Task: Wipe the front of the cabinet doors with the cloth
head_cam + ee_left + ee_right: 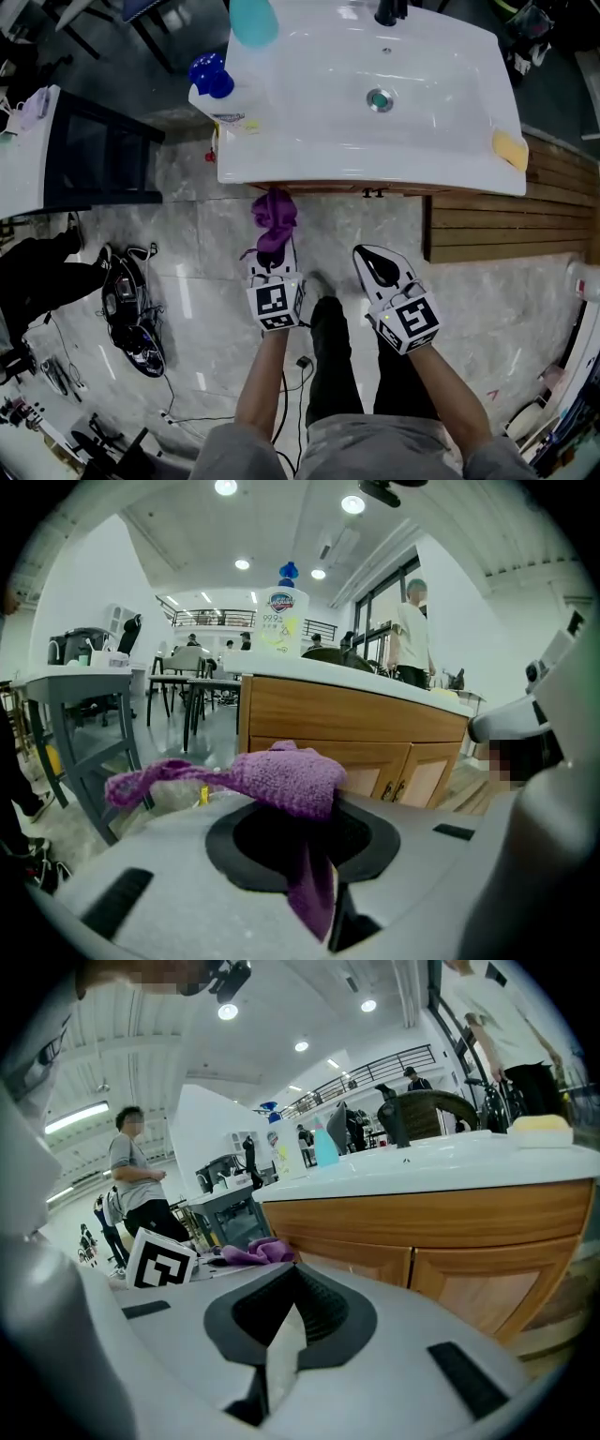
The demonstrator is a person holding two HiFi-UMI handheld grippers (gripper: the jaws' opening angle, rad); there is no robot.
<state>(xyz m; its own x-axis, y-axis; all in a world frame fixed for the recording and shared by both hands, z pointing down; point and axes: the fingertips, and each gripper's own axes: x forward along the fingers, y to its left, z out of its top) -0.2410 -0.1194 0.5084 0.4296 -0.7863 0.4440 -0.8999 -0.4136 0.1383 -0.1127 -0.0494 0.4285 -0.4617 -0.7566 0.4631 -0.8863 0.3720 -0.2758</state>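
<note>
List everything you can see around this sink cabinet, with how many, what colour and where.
cloth: one, purple, in front of the cabinet
sink: one, white, on top of the cabinet
cabinet doors: two, brown wood, under the sink
bottle: one, white with blue cap, sink's left corner
container: one, teal, back left of the sink
sponge: one, yellow, sink's right edge
faucet: one, black, back of the sink
slatted board: one, brown, floor right of the cabinet
left gripper: white, shut on the cloth
right gripper: white, shut, empty
</note>
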